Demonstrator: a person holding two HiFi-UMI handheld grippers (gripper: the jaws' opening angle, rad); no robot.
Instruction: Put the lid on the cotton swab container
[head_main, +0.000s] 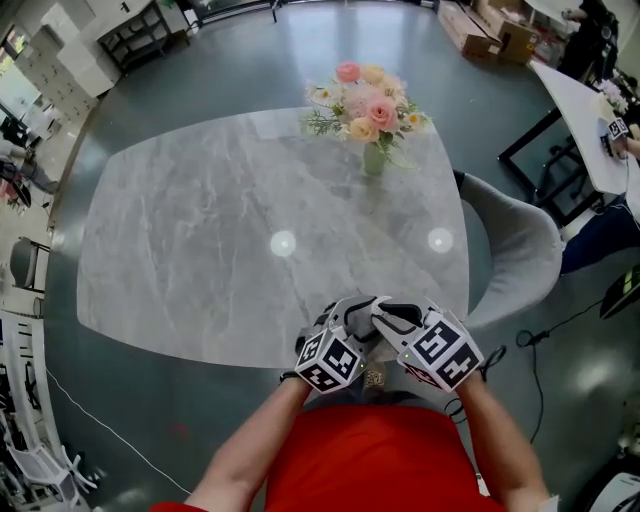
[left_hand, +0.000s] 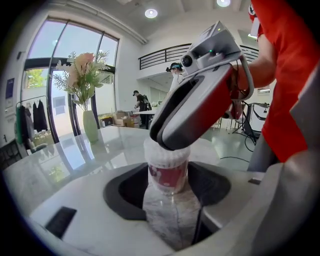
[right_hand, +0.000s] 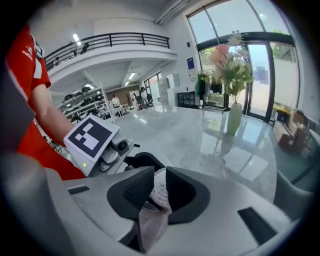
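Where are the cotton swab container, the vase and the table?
cotton swab container (left_hand: 169, 176), left gripper view, red label on its side.
vase (head_main: 373, 158), head view, its green body.
table (head_main: 200, 230), head view, bare grey top.

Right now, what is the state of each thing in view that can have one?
cotton swab container: upright on the table, swabs showing at its top.
left gripper: open, container between its jaws.
right gripper: shut on the container's top.
lid: cannot make it out.
vase: upright, holding flowers.
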